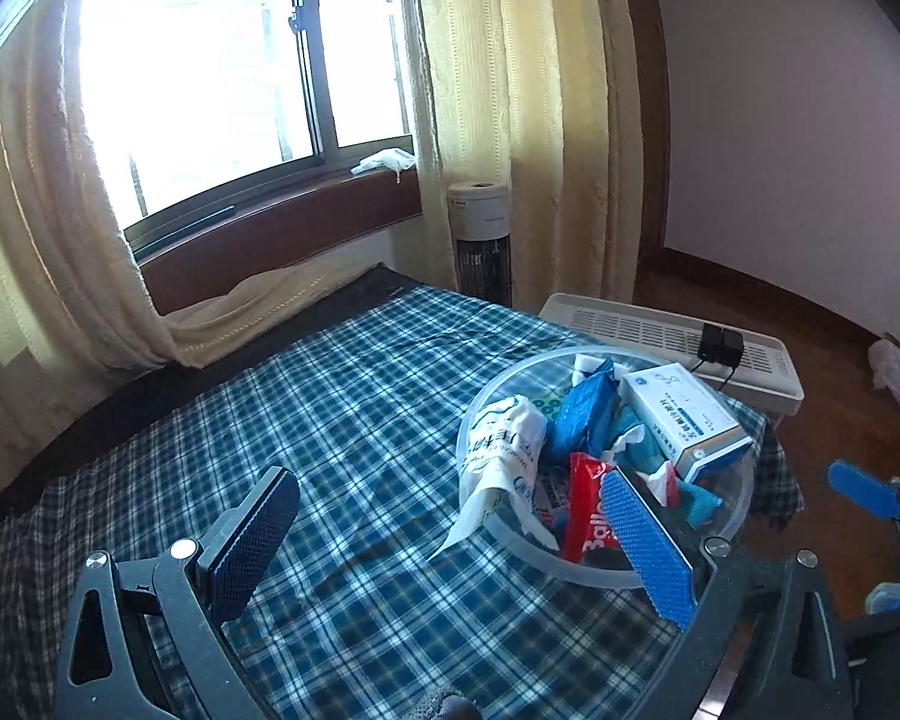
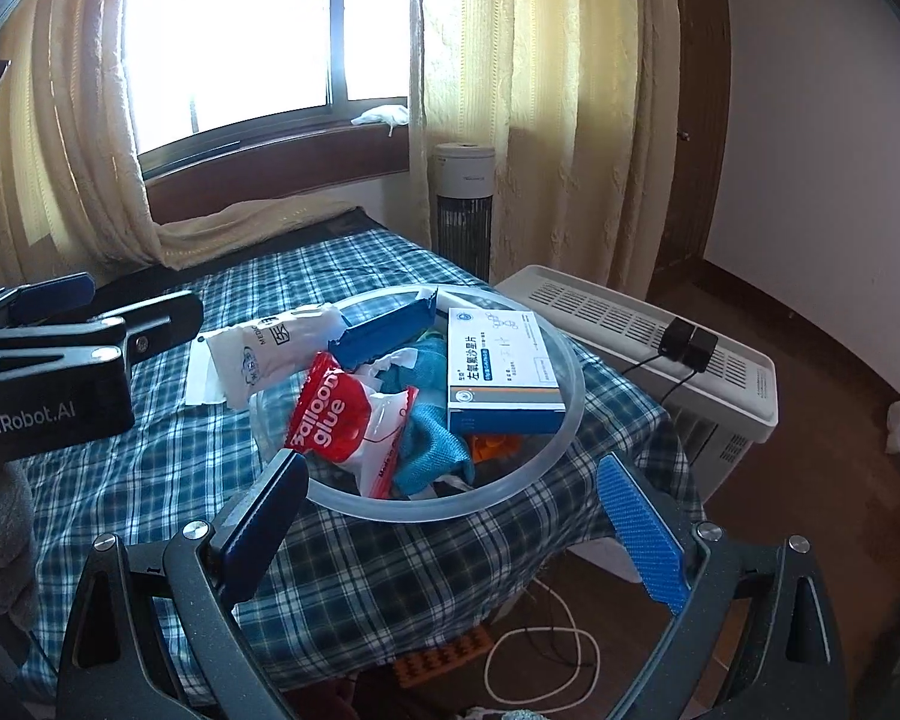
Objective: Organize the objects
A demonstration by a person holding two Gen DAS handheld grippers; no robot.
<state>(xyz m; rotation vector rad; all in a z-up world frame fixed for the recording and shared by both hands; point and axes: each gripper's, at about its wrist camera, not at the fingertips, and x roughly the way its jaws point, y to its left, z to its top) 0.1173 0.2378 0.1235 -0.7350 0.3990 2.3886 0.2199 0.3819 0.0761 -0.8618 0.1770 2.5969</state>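
Observation:
A clear plastic bowl (image 2: 572, 414) (image 1: 480, 408) stands on the plaid-covered table (image 1: 342, 420), near its right corner. It holds a red "Balloon glue" packet (image 2: 330, 414) (image 1: 585, 510), a white medical packet (image 2: 270, 354) (image 1: 504, 450) that hangs over the rim, a blue packet (image 2: 384, 330) (image 1: 585, 414), a white-and-blue medicine box (image 2: 498, 366) (image 1: 684, 414), a teal cloth (image 2: 432, 444) and something orange (image 2: 498, 447). My left gripper (image 1: 450, 540) (image 2: 144, 297) is open and empty, just left of the bowl. My right gripper (image 2: 453, 528) is open and empty, before the bowl's near rim.
A white heater-like unit (image 2: 660, 348) with two black plugs stands right of the table, with a tower fan (image 2: 465, 210) behind it. Curtains and a window fill the back. White cable (image 2: 540, 660) lies on the wooden floor. A gloved hand (image 2: 6, 540) shows at the left.

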